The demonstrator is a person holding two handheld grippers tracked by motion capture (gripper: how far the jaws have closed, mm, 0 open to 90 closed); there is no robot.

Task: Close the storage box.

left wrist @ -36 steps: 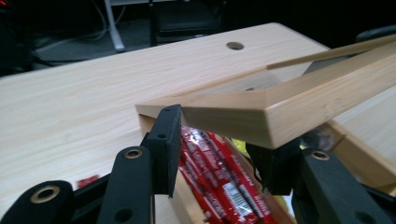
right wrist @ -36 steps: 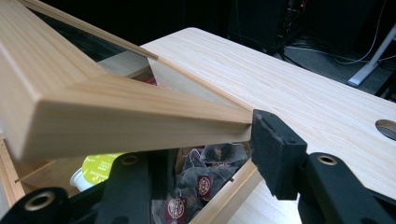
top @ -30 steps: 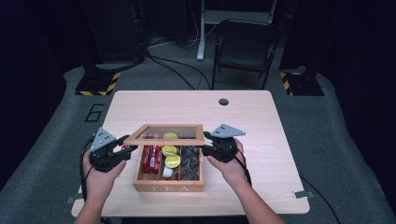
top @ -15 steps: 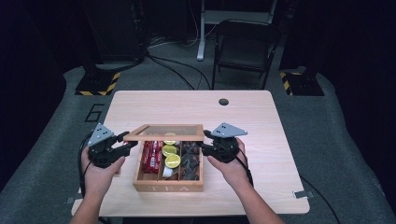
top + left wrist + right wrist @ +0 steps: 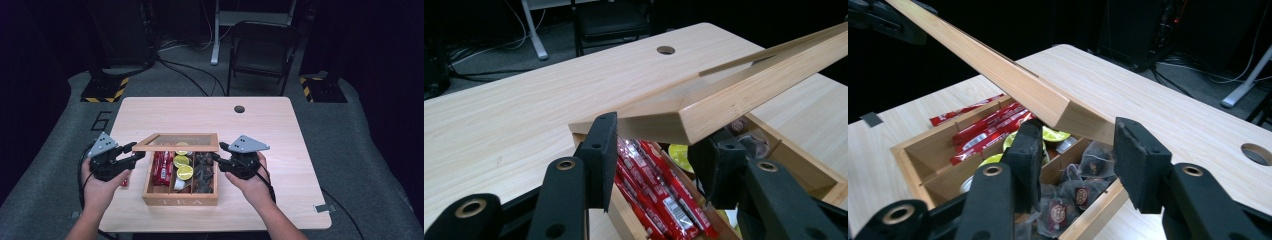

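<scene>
A wooden tea box (image 5: 180, 201) stands on the table near its front edge. Its glass-paned lid (image 5: 180, 142) is raised, sloping above the compartments. My left gripper (image 5: 136, 151) holds the lid's left front corner (image 5: 674, 122) between its pads. My right gripper (image 5: 217, 151) has the right front corner (image 5: 1073, 120) between its pads; its jaws have just been closing on it. Inside lie red sachets (image 5: 162, 167), yellow-green rounds (image 5: 184, 171) and dark tea bags (image 5: 204, 172).
The light wooden table (image 5: 280, 130) has a cable hole (image 5: 239, 109) toward the back. A red sachet (image 5: 123, 183) lies on the table left of the box. A folding chair (image 5: 262, 50) and stands are on the floor beyond.
The right gripper has risen slightly with its corner of the lid. The left hand has hardly moved.
</scene>
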